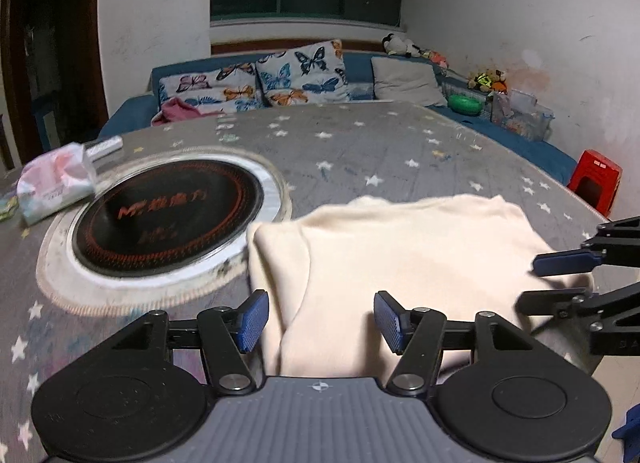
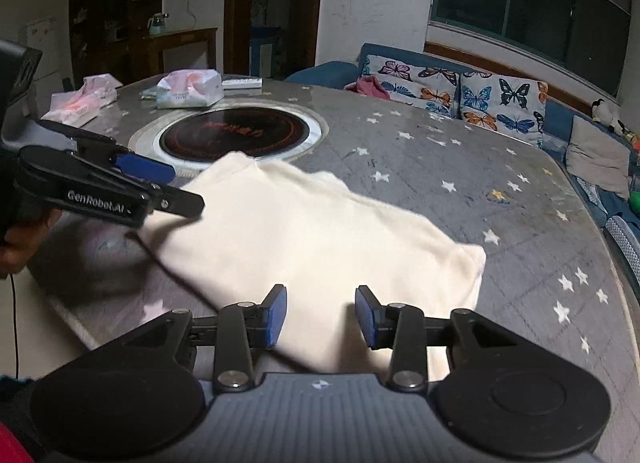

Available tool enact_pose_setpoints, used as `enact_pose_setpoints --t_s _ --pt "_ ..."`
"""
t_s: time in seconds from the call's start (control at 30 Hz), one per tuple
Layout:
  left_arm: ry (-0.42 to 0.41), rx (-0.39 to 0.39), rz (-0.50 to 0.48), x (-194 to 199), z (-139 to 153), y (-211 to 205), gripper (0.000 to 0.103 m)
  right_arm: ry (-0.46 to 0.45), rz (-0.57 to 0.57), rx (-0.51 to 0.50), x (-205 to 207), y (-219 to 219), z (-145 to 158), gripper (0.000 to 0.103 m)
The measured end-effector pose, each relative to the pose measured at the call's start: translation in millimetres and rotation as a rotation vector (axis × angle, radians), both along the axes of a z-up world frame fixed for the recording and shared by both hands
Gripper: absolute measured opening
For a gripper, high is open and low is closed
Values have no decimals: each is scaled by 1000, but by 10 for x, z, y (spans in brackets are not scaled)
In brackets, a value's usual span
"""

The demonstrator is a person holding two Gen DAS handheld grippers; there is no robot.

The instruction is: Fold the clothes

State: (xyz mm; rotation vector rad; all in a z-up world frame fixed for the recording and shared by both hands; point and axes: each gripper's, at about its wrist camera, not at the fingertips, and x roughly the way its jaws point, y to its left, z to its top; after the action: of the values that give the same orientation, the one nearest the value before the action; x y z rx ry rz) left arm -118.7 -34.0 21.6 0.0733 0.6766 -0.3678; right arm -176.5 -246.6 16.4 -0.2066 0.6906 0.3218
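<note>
A cream garment lies folded into a rough rectangle on the grey star-patterned table, near its front edge. My left gripper hovers open over the garment's near left part, nothing between its blue pads. The right gripper shows at the garment's right edge, its fingers apart. In the right wrist view the same garment spreads ahead of my open right gripper, which sits above the near edge. The left gripper reaches in from the left over the garment's corner.
A round black induction hob is set into the table left of the garment. Tissue packs and a remote lie at the far side. A blue sofa with butterfly cushions runs behind; a red stool stands right.
</note>
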Motion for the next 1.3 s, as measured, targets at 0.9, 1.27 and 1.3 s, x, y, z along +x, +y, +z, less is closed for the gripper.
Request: enact_pose_setpoints --t_s 0.9,1.27,1.3 --pt "3 -8 39 -40 42 30 60 -7 -70 12 107 -224 3 39" --pt "17 19 33 -4 -45 31 61 -6 -74 25 363 -339 35 39" --pt "18 19 32 0 -47 34 62 1 -80 27 416 -362 12 39"
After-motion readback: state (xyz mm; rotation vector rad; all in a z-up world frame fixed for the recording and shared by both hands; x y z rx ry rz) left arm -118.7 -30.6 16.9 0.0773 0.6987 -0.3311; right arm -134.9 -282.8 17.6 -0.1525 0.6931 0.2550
